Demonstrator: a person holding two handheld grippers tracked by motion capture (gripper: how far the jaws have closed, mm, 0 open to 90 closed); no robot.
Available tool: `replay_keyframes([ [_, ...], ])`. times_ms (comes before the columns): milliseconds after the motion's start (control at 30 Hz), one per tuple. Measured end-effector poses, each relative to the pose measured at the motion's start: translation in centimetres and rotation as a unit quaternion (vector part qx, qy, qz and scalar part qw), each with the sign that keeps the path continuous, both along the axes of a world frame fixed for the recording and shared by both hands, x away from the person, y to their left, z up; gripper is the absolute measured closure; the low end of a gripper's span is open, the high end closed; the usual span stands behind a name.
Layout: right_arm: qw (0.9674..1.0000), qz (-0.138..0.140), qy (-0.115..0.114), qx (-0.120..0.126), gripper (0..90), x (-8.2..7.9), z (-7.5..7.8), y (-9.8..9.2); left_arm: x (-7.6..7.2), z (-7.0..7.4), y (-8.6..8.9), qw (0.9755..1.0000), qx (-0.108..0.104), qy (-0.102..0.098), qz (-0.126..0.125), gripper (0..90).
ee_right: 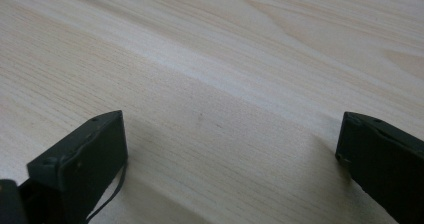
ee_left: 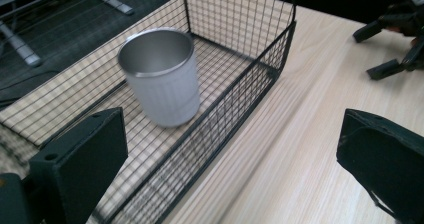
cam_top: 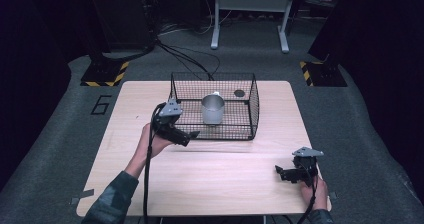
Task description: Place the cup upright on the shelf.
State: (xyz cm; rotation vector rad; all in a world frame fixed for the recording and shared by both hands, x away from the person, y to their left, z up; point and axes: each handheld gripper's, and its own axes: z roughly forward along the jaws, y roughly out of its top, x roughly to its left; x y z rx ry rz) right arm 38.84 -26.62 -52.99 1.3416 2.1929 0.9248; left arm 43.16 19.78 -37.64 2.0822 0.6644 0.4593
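Note:
A black wire basket (cam_top: 254,106) stands at the back middle of the wooden table (cam_top: 210,184). Inside it, an empty metal cup (cam_top: 213,109) stands upright. My left gripper (cam_top: 189,138) hovers just outside the basket's front left corner, open and holding nothing. In the left gripper view the cup (ee_left: 162,76) sits behind the basket's wire wall (ee_left: 240,101), ahead of my left gripper (ee_left: 230,159), whose jaws are spread wide. My right gripper (cam_top: 280,174) rests low near the table's front right edge. In the right gripper view, my right gripper (ee_right: 230,154) is open over bare wood (ee_right: 225,59).
A small dark round spot (cam_top: 239,93) shows on the basket floor at the back right. Beyond the table lie cables (cam_top: 190,59) on the floor, and a metal stand (cam_top: 250,14) is there too. My right gripper (ee_left: 395,39) appears far off in the left gripper view.

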Motion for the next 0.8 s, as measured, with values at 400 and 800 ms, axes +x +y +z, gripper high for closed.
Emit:
replay_keyframes([
  [400, 1.0, 0.0, 0.0, 0.0, 0.0, 0.0, 0.0, 0.0, -4.0, -4.2, 4.8, 0.9984, 0.004, 0.019, 0.054, 0.3],
  [800, 1.0, -0.001, 0.0, 0.0, 0.0, 0.0, 0.0, 0.0, -6.3, -10.7, 9.5, 0.9892, 0.025, 0.061, 0.131, 0.3],
])
